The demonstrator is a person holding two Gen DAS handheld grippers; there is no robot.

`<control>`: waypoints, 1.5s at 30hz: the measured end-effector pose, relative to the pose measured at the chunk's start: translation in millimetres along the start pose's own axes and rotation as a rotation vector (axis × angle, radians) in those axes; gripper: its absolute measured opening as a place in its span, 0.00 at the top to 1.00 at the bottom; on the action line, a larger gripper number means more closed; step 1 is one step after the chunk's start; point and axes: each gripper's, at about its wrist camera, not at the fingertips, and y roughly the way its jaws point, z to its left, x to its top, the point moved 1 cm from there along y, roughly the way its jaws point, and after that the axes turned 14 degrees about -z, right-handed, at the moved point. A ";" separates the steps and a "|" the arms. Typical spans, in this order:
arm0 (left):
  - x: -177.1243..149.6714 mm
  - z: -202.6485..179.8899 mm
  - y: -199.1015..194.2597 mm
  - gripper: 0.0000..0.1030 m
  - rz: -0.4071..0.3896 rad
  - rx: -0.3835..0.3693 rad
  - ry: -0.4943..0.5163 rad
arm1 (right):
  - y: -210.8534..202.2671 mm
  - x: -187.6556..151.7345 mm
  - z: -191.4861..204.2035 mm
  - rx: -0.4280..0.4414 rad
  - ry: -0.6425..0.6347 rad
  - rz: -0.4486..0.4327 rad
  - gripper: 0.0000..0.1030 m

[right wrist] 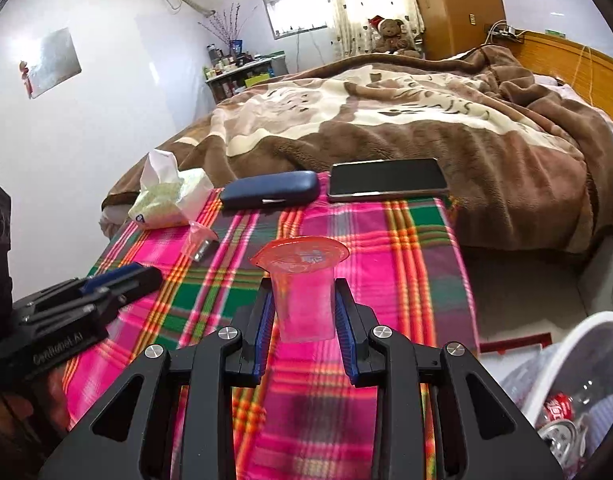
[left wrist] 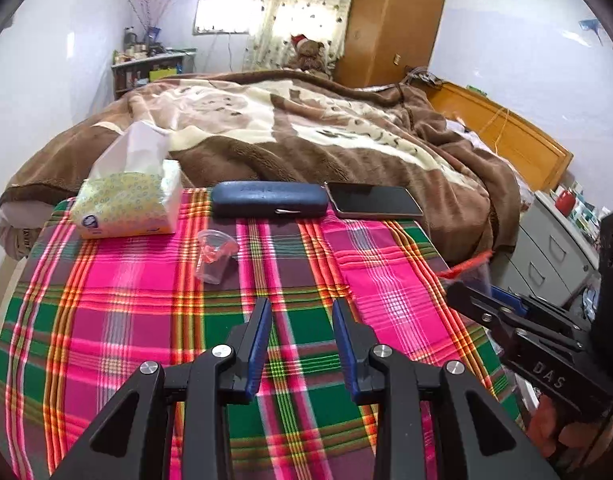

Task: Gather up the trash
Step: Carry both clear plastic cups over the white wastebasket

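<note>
My right gripper is shut on a clear plastic cup with a peeled-back red foil lid, held upright above the plaid tablecloth. In the left wrist view that gripper enters from the right, with the red lid at its tip. A second clear cup lies tipped on the cloth, ahead and left of my left gripper. The left jaws stand a little apart with nothing between them. From the right wrist view, the left gripper hovers over the cloth's left side, near that tipped cup.
A tissue pack, a dark blue glasses case and a phone line the table's far edge against a bed with a brown blanket. A white bin holding crushed cans stands on the floor at the right.
</note>
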 end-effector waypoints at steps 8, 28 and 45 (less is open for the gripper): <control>-2.4 47.5 17.2 0.56 0.029 0.095 -0.074 | 12.5 -3.9 -5.0 0.012 0.019 0.015 0.71; 11.7 74.4 117.3 0.63 0.098 0.084 -0.033 | 65.1 -10.7 0.2 0.005 -0.004 0.088 0.71; 12.0 50.8 98.3 0.71 0.074 0.044 -0.010 | 52.0 -4.1 -4.2 0.008 0.021 0.056 0.71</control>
